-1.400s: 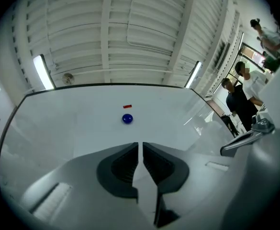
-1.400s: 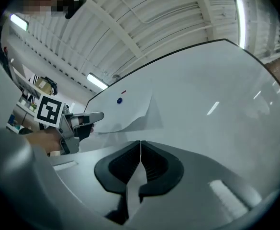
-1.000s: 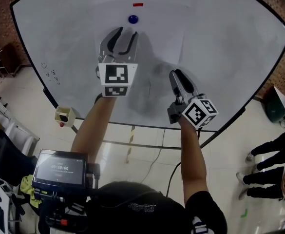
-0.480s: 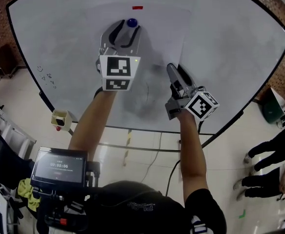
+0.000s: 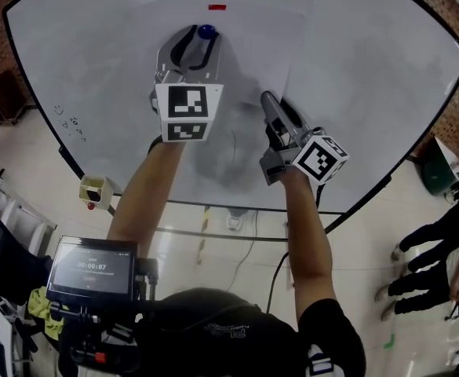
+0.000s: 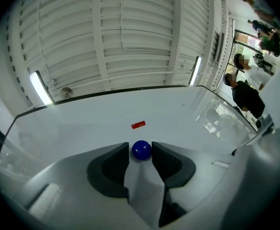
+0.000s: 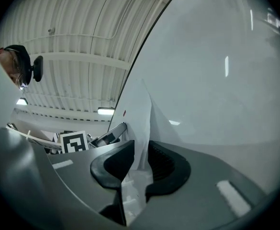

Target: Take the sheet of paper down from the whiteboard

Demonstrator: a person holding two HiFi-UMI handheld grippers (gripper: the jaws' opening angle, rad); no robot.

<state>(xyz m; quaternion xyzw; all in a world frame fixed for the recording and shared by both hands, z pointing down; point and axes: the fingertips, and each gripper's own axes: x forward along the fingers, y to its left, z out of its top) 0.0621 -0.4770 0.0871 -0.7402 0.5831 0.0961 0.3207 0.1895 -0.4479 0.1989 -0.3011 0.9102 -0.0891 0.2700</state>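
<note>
Since a second ago the left gripper (image 5: 200,42) has climbed toward the top edge of the surface (image 5: 370,93). Its fingers, then spread wide below the blue magnet (image 6: 141,150), now sit against both sides of it and seem to grip it. The right gripper (image 7: 140,150) has barely shifted, and its fingers are pinched shut on the right edge of the sheet of paper (image 5: 253,53).

That sheet lies flat against the upper middle of the surface, pinned by the magnet, with a small red mark (image 5: 216,7) just above. Pulling the magnet off would likely free the sheet into the right gripper's hold.

The surface is white and smudged grey, with scribbles (image 5: 68,120) near its left edge. Below its lower left corner a small box (image 5: 93,188) sits over a pale tiled floor. People (image 5: 441,238) stand beyond the right edge.
</note>
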